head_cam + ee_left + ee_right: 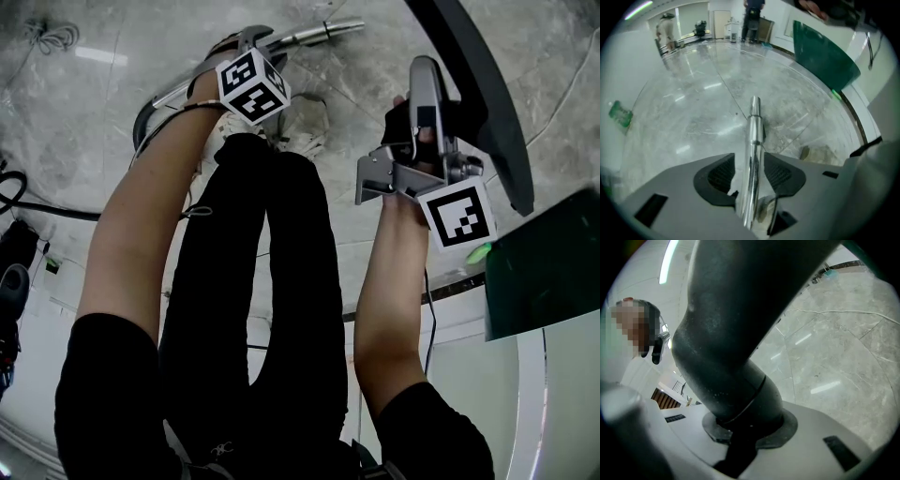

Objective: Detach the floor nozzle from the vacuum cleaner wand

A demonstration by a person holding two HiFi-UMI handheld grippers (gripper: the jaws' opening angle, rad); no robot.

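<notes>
Chrome is seen bare at the tip of the vacuum wand (753,131): no nozzle is fitted on that narrow end, which is pointed out over the grey marble floor (689,108). And the left claw (750,176) is stood wide open around it. The wand is run straight between the two ribbed pads (719,176), but a sliver of gap is left at each side, so nothing is being squeezed there.

Over on the right, a different story: the right claw (746,430) is clamped hard on a thick dark-grey tube with a collar joint, taken to be the neck of the floor nozzle (726,329). From the head view the same dark piece (473,103) is seen carried up in the air, well apart from the wand (314,34), which is stretched out beyond the left claw's marker cube (253,84).

So the separation itself is judged done: nozzle in one claw, wand free of it. What is left, by the look of it, is only the tidying, with the nozzle to be set down. Whether the wand is resting on the floor cannot be told.
</notes>
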